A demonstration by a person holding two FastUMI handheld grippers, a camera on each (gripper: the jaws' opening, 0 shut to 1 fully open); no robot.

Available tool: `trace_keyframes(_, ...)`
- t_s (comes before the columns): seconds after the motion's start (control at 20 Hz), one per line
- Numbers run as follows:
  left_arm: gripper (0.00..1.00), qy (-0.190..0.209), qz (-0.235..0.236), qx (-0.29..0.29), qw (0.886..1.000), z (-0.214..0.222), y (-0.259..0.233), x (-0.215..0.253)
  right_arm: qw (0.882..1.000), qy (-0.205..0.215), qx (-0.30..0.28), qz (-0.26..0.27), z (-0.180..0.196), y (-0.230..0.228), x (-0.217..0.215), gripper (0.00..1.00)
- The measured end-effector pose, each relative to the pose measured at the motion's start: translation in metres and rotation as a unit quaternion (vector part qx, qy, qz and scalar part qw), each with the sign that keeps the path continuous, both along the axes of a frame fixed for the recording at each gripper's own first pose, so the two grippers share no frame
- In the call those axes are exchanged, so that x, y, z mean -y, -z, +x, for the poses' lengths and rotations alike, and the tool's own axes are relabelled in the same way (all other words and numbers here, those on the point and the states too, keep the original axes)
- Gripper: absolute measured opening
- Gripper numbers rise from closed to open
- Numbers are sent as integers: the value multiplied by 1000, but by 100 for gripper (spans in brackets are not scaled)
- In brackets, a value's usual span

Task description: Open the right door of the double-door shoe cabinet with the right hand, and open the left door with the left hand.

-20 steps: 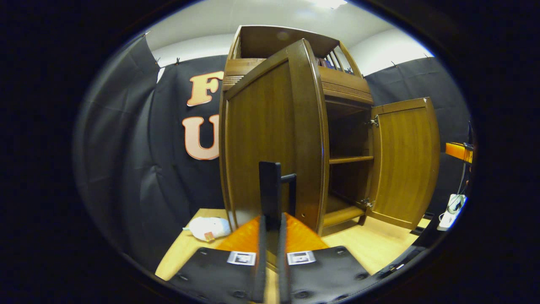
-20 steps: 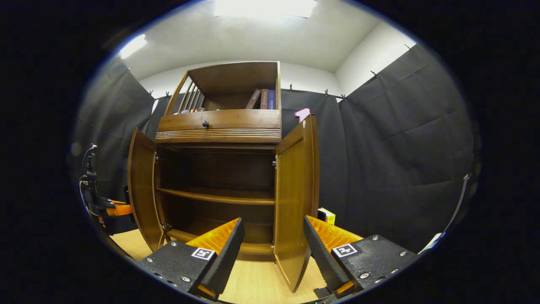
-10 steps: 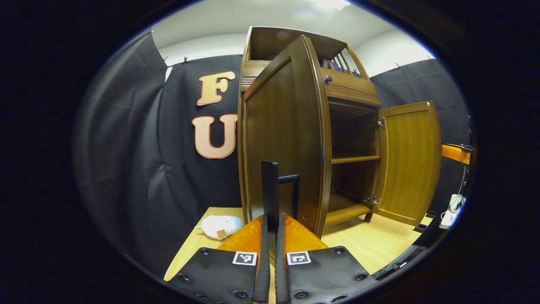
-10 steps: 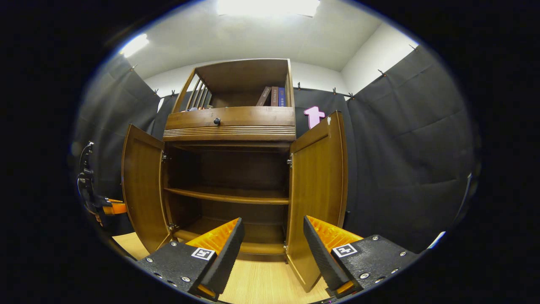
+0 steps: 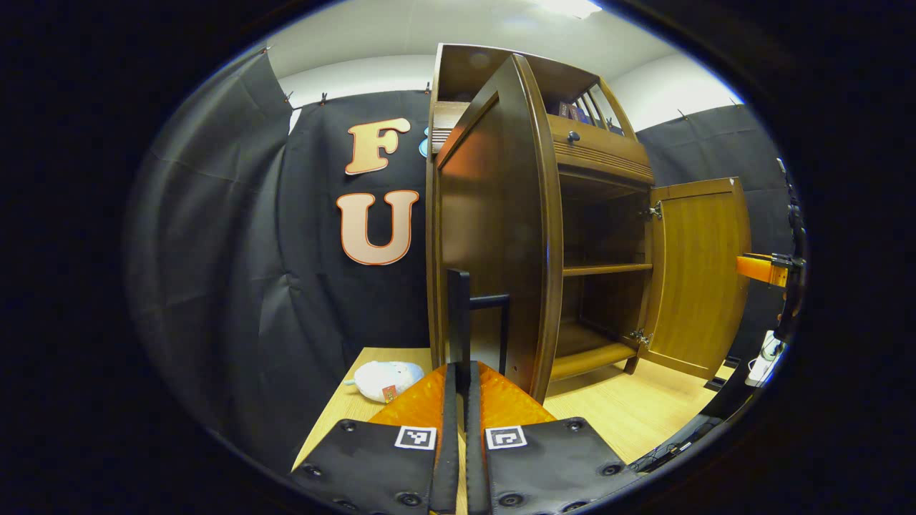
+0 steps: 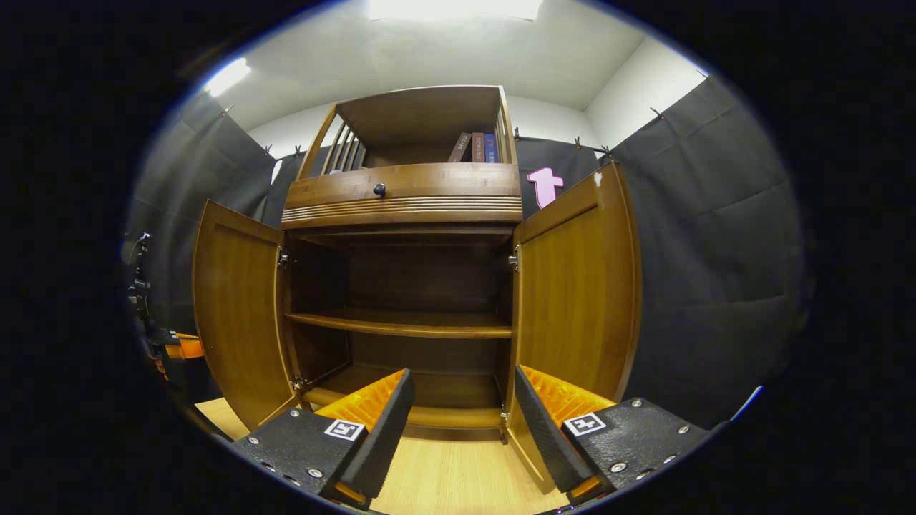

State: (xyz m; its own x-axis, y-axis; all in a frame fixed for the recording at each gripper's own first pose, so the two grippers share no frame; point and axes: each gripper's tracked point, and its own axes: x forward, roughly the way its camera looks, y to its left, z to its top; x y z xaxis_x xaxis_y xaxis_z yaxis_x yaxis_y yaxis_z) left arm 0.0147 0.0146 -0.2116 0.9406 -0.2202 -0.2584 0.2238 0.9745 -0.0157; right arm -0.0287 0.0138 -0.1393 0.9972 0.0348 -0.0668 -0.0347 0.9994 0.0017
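The left gripper (image 5: 459,379) stays clamped on the left door's handle (image 5: 459,315); the right gripper (image 6: 464,400) hangs wide open, empty; both doors swung wider.

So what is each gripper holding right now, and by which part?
The left gripper is shut on the left door, by the lower end of its dark bar handle. The right gripper is open and holds nothing.

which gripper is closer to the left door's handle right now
Left. The left gripper is shut on the left door's handle. The right gripper hangs open before the cabinet's middle, apart from it.
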Motion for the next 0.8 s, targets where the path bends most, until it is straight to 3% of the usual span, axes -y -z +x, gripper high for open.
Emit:
trace_keyframes(0.5,11,-50,4,-9,999,-7,-2,-58,999,-31,-10,1,25,7,-41,86)
trace_keyframes(0.8,7,-63,18,2,998,-29,-17,-66,999,-39,-12,4,32,9,-45,86)
